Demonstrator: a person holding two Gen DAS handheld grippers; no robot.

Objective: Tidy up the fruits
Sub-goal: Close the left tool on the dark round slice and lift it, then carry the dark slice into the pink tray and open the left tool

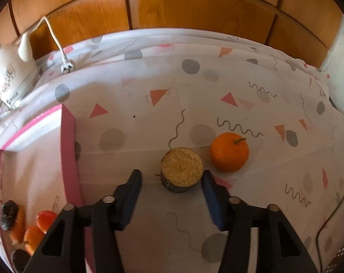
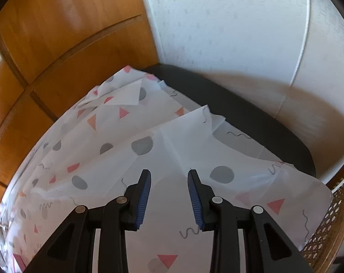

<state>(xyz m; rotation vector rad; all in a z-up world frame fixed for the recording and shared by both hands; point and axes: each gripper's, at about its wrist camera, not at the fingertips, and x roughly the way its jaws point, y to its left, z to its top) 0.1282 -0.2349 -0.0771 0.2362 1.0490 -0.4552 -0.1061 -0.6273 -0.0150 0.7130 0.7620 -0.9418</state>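
In the left wrist view a cut fruit (image 1: pixel 182 170) with a dark skin and a flat yellow-tan top stands on the patterned cloth. My left gripper (image 1: pixel 171 175) is open around it: the right finger sits close beside the fruit, while the left finger is a clear gap away. An orange (image 1: pixel 229 152) with a short stem lies just right of the cut fruit. A pink box (image 1: pixel 68 159) at the left holds small oranges (image 1: pixel 32 237), a red fruit (image 1: pixel 46 219) and a dark piece (image 1: pixel 9 213). My right gripper (image 2: pixel 169 177) hangs open over bare cloth with nothing between its fingers.
A white electric kettle (image 1: pixel 10 75) with its cord and plug (image 1: pixel 67 67) stands at the back left. Wooden cabinet doors (image 1: pixel 183 6) run behind the table. In the right wrist view the cloth ends at a dark table edge (image 2: pixel 251 118) by a white wall (image 2: pixel 228 34).
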